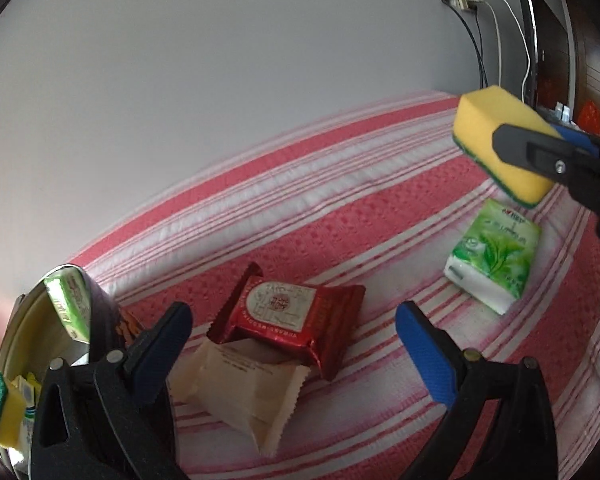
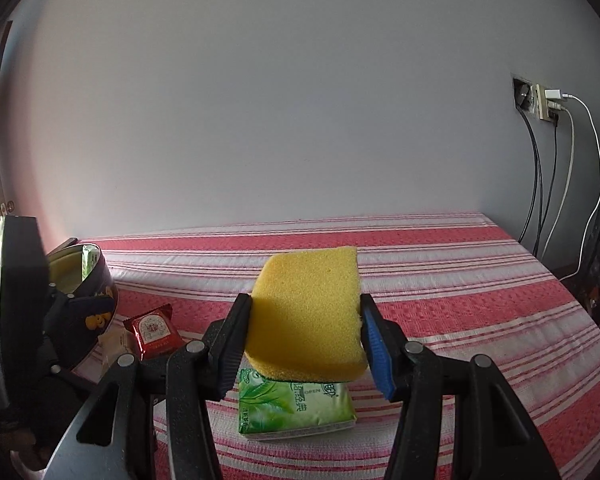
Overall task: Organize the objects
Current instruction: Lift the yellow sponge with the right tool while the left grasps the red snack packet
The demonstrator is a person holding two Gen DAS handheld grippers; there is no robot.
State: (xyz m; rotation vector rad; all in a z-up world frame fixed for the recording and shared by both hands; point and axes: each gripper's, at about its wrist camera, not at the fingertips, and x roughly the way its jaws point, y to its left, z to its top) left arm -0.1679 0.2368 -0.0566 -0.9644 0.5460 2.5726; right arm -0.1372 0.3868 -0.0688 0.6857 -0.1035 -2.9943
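In the right wrist view my right gripper (image 2: 303, 304) is shut on a yellow sponge (image 2: 304, 320) with a green underside, held above the striped bed. A green tissue pack (image 2: 292, 408) lies right under it. The left wrist view shows the same sponge (image 1: 496, 136) and right gripper (image 1: 540, 136) at the upper right, with the tissue pack (image 1: 492, 256) below. My left gripper (image 1: 296, 336) is open, low over a red snack packet (image 1: 296, 316) and a beige packet (image 1: 240, 392) that overlap between its fingers.
A round dark tin (image 1: 100, 312) stands at the left of the bed, holding another green tissue pack (image 1: 68, 304) and a second sponge (image 1: 4, 408). A grey wall runs behind the red-and-white striped cover (image 1: 340, 208). Cables hang from a socket (image 2: 548, 104) at the right.
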